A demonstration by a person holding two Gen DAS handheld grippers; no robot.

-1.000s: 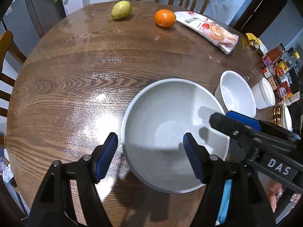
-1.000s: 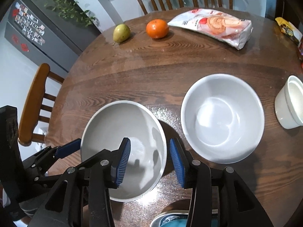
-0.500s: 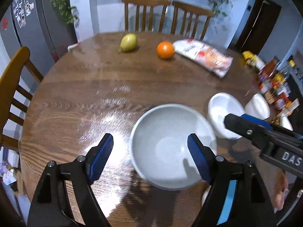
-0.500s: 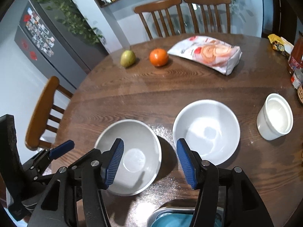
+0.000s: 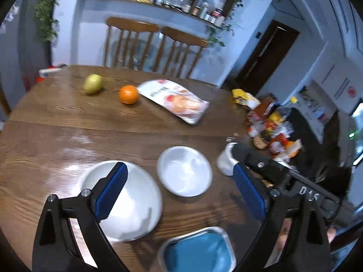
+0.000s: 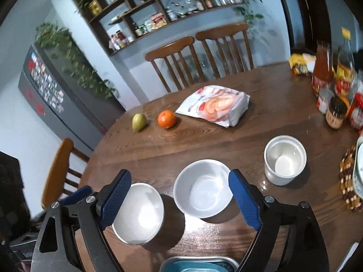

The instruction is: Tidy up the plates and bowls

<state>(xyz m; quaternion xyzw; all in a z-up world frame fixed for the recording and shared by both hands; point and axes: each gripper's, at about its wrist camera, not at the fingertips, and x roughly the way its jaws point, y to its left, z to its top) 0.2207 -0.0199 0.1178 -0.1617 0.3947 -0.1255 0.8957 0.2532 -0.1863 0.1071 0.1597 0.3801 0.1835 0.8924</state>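
Your left gripper [image 5: 179,192] and right gripper [image 6: 180,200] share black frames, silver screws, textured blue pads; white "DAS" lettering.

Both tools wide apart: left tool [image 5: 179,188], right tool [image 6: 180,198].

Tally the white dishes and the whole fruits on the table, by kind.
Wide round white bowls: 2, the left bowl and the middle bowl
Tall straight-sided white cup: 1
Yellow-green pear: 1
Round orange: 1
Total: 5
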